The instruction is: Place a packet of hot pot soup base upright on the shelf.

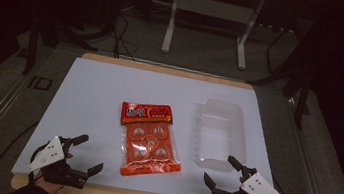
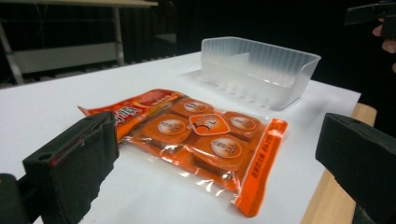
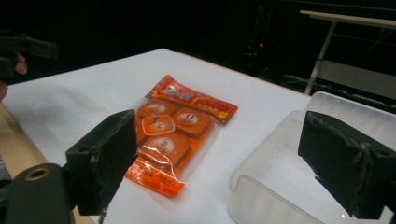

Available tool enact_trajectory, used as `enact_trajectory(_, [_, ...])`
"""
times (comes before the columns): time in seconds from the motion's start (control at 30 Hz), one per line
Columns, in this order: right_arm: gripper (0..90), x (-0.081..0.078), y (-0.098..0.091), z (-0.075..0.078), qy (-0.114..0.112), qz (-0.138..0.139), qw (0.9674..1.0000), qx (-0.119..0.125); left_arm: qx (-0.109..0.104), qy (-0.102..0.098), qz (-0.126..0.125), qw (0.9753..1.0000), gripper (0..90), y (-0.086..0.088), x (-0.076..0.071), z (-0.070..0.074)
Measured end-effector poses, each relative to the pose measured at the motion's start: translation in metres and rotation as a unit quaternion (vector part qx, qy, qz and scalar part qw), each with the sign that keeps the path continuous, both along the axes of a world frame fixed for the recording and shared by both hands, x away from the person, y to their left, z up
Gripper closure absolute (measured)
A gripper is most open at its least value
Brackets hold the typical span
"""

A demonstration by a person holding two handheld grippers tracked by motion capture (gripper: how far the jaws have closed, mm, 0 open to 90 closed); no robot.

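Snack packet [image 1: 150, 138]: glossy, crinkled clear plastic film with orange print. Bin [image 1: 221, 134]: translucent frosted plastic (ribbed walls). Table top [image 1: 94, 97]: matt white sheet over a pale wood edge. Gripper pads [image 2: 74, 163]: matt black, rough foam-like.

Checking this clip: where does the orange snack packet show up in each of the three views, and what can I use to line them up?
High view: the orange snack packet lies at the middle of the white table top, left of the clear plastic tray.
Left gripper view: centre, between the black jaws, tray behind it to the right.
Right gripper view: left of centre, tray at lower right.
Shared landmark: the clear plastic tray.
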State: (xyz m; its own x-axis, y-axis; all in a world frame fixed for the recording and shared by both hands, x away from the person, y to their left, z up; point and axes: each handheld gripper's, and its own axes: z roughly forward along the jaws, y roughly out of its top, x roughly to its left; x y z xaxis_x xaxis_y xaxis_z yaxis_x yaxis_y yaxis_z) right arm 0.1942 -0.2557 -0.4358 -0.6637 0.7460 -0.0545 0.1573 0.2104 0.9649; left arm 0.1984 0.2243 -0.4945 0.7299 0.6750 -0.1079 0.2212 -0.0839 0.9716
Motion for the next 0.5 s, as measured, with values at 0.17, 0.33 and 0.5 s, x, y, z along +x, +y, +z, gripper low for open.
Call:
enact_trajectory(0.17, [11.2, -0.001, 0.001, 0.001, -0.005, 0.002, 0.9999, -0.009, -0.035, 0.02, -0.014, 0.9991, 0.2, -0.005, 0.006, 0.006])
enact_trajectory(0.33, [11.2, -0.002, 0.004, 0.003, -0.008, 0.006, 0.9999, -0.009, -0.018, 0.029, -0.035, 0.9988, 0.3, -0.011, 0.012, 0.019])
enact_trajectory(0.5, [11.1, -0.006, 0.006, 0.006, -0.009, 0.013, 0.9999, -0.001, 0.014, 0.021, -0.053, 0.9983, 0.2, -0.013, 0.02, 0.032])
